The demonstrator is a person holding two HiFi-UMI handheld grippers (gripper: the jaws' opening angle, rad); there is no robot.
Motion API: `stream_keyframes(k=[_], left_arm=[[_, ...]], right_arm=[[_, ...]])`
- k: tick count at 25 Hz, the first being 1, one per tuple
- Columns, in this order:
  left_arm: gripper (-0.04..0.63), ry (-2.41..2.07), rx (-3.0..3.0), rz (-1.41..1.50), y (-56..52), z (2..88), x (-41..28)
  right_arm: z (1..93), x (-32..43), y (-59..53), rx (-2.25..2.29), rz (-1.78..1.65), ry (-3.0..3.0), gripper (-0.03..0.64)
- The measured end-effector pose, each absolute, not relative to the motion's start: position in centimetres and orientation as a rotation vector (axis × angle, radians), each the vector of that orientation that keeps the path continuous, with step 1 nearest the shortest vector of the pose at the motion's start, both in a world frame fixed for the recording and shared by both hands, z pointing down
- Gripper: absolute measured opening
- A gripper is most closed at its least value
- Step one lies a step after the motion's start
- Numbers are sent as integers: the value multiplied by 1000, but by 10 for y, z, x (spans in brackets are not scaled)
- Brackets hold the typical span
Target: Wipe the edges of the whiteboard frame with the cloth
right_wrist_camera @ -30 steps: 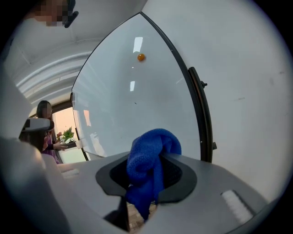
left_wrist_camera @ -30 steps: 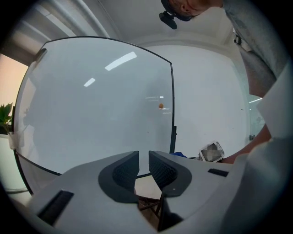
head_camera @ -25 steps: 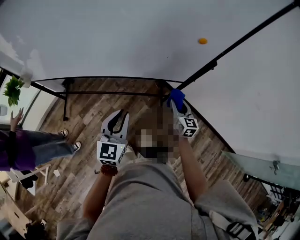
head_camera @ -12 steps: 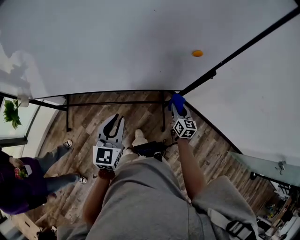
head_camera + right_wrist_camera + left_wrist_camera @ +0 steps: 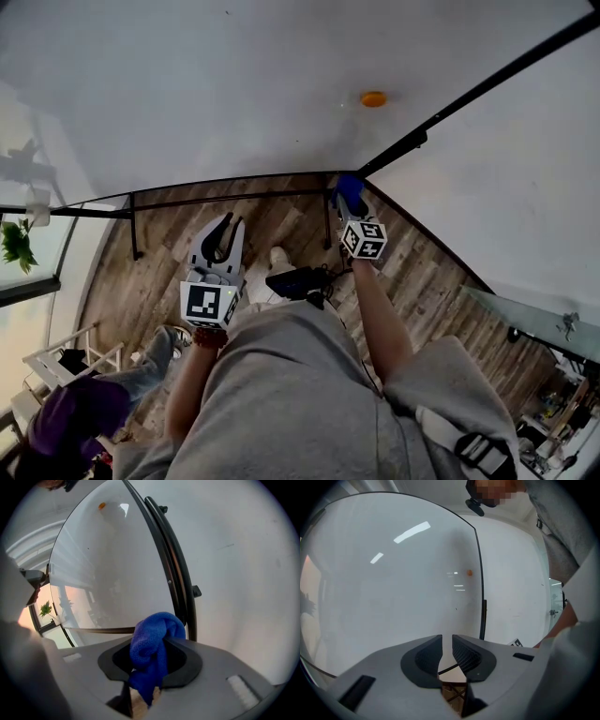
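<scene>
The whiteboard (image 5: 234, 84) fills the top of the head view, with a thin black frame (image 5: 450, 112) down its right side and along its bottom edge (image 5: 225, 197). My right gripper (image 5: 349, 201) is shut on a bunched blue cloth (image 5: 350, 190), held at the board's lower right corner. In the right gripper view the cloth (image 5: 152, 641) bulges out of the right gripper (image 5: 155, 651) just beside the frame (image 5: 176, 573). My left gripper (image 5: 228, 225) hangs below the bottom edge, shut and holding nothing (image 5: 446, 651); the frame (image 5: 480, 597) runs ahead of it.
An orange magnet (image 5: 373, 98) sticks to the board. The board's stand legs (image 5: 134, 225) meet a wooden floor. A black object (image 5: 295, 281) lies by my feet. A person in purple (image 5: 75, 412) is at lower left near a white stool (image 5: 70, 361). A glass surface (image 5: 534, 323) is at the right.
The right gripper stays at the board's corner with the cloth. The left gripper has drifted slightly left. The person in purple has moved from the left edge to the lower left.
</scene>
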State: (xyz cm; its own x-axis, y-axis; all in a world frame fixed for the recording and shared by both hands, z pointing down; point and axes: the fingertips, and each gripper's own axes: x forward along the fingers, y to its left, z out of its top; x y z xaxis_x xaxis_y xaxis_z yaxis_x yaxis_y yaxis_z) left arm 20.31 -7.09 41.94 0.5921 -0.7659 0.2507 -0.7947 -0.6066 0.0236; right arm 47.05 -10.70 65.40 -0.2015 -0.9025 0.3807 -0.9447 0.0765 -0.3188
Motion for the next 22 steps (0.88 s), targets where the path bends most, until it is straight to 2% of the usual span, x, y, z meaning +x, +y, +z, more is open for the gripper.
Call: stream_keyframes(k=[12, 22], left_arm=[[71, -1238, 2761, 318, -101, 419, 216], [71, -1203, 2759, 341, -91, 426, 222]], right_arm=[[675, 489, -121, 1722, 575, -2225, 133], [703, 491, -125, 1752, 674, -2159, 133]])
